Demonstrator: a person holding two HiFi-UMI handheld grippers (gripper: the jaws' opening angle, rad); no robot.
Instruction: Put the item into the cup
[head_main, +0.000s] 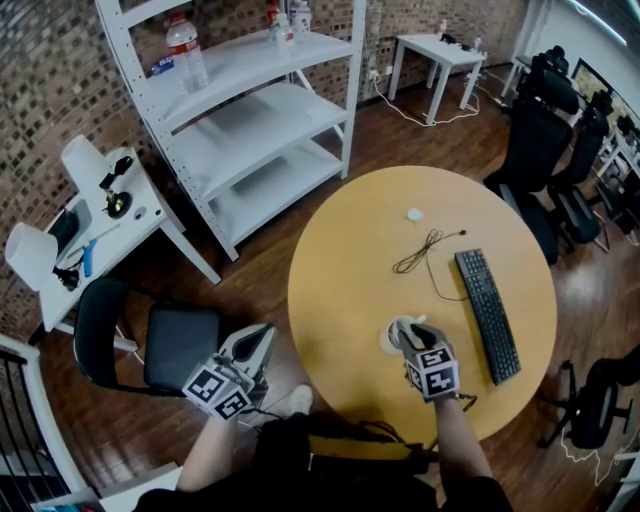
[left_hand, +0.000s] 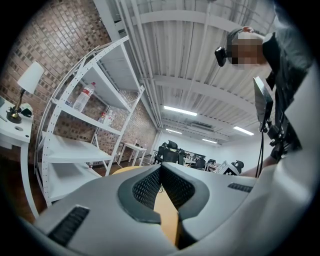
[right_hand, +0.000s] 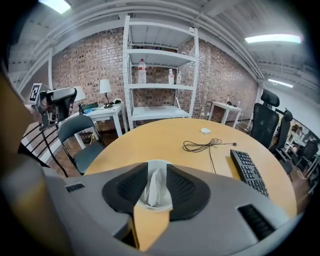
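Observation:
A white cup (head_main: 393, 337) stands on the round wooden table (head_main: 350, 290) near its front edge. A crumpled white item (right_hand: 156, 185) sticks up inside the cup (right_hand: 150, 204). My right gripper (head_main: 408, 334) hovers right over the cup, its jaws a little apart on either side of the white item, and the pads (right_hand: 182, 187) do not press on it. In the right gripper view the right gripper (right_hand: 156, 169) looks down past the cup's rim. My left gripper (head_main: 262, 336) hangs off the table's left edge over the floor; the left gripper (left_hand: 161, 168) has its tips together, holding nothing.
A black keyboard (head_main: 487, 313), a coiled black cable (head_main: 425, 250) and a small white object (head_main: 414, 214) lie farther on the table. A black chair (head_main: 150, 345) stands left of it, with a white shelf unit (head_main: 250, 110) and a white side table (head_main: 90, 240) behind.

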